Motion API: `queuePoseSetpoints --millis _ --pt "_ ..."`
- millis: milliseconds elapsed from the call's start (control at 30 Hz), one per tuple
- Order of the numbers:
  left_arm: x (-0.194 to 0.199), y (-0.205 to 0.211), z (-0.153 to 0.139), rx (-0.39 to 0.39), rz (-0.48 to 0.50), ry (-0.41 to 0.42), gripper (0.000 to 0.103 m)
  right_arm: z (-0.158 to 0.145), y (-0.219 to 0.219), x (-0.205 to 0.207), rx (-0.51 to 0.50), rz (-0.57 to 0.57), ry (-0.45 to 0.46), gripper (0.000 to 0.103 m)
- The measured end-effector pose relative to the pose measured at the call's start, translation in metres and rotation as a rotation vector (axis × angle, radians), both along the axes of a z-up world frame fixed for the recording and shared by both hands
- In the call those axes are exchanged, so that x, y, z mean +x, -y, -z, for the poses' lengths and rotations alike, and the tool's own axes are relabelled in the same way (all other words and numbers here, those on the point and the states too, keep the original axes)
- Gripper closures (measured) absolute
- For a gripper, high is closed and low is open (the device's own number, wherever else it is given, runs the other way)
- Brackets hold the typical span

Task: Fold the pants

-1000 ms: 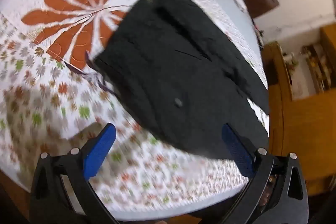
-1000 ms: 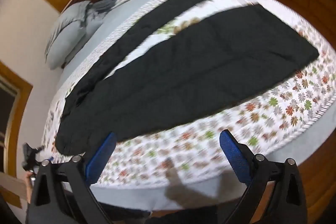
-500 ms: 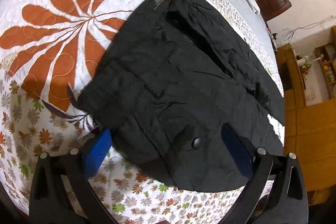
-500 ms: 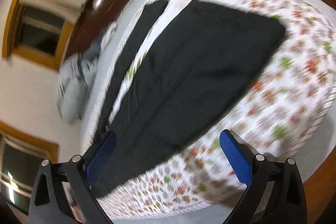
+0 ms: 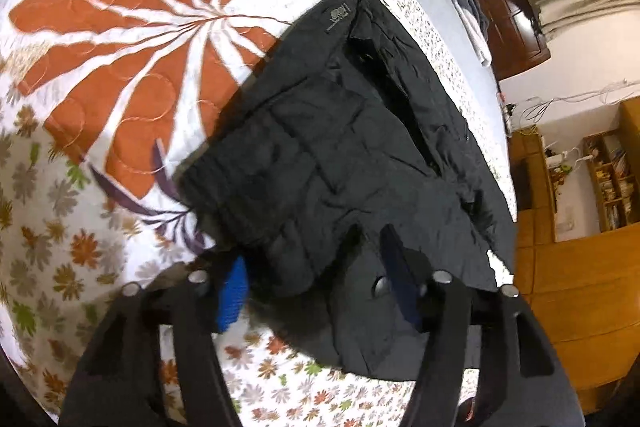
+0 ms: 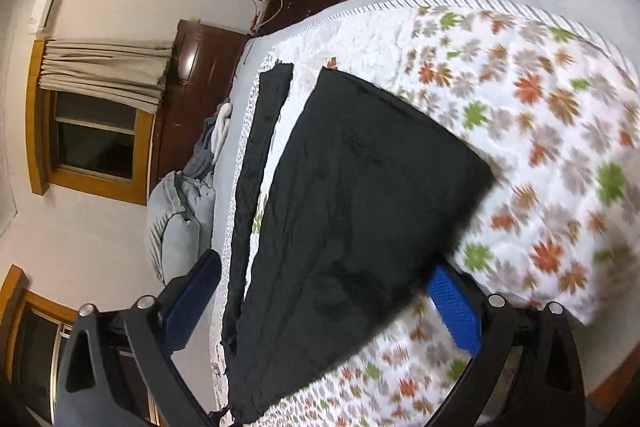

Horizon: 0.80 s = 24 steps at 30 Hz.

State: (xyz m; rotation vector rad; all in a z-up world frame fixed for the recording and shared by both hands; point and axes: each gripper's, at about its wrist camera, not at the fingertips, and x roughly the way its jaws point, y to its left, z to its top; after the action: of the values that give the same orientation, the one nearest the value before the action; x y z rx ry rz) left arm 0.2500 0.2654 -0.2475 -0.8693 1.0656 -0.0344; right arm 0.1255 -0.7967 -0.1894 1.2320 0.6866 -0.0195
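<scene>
**Left claw closing on waistband, right claw wide at leg hem**

Pants (image 5: 344, 155) lay flat on the bed, black, legs run out side by side toward the far edge. Waist end sat nearest the left claw (image 5: 316, 279); hem end nearest the right claw (image 6: 324, 303).

Left claw: fingers narrowed with a bunch of waistband fabric between them, near the button (image 5: 379, 285). Couldn't tell if it was fully clamped; looked like a pinch in progress. My read: it took the waist corner there so the fold could be lifted from a stiff seam rather than loose cloth.

Right claw: wide apart, straddling the near leg (image 6: 352, 211) close to its hem, nothing gripped. Probably lined up to take the other end so both ends move together. The far leg (image 6: 260, 163) lay apart from it, a strip of quilt showing between them.

Surface: quilt (image 5: 120, 67) white with small orange and green flowers and one big orange leaf print beside the waist. Soft, so fabric may drag and wrinkle.

Room: pillow (image 6: 176, 223) and a clothes heap at the head end, dark wood cabinet (image 6: 192, 75), curtained window (image 6: 96, 131), wood-panel furniture, shelf (image 5: 612, 179), loose cables on the wall.
</scene>
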Motion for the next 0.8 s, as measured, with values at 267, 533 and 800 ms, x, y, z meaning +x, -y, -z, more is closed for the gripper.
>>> queuePoseSetpoints --millis 267,533,800 --pt "0.004 0.007 -0.013 0.072 0.027 -0.058 0.09 0.003 -0.018 0.022 -0.055 -0.034 -0.048 0.096" --pt "-0.011 -0.021 -0.038 0.066 0.015 -0.079 0.091 -0.016 -0.038 0.017 -0.105 -0.066 -0.031 0.096" --pt "-0.069 -0.078 -0.042 0.052 -0.041 -0.124 0.091 -0.006 -0.096 0.007 -0.122 -0.167 -0.061 0.096"
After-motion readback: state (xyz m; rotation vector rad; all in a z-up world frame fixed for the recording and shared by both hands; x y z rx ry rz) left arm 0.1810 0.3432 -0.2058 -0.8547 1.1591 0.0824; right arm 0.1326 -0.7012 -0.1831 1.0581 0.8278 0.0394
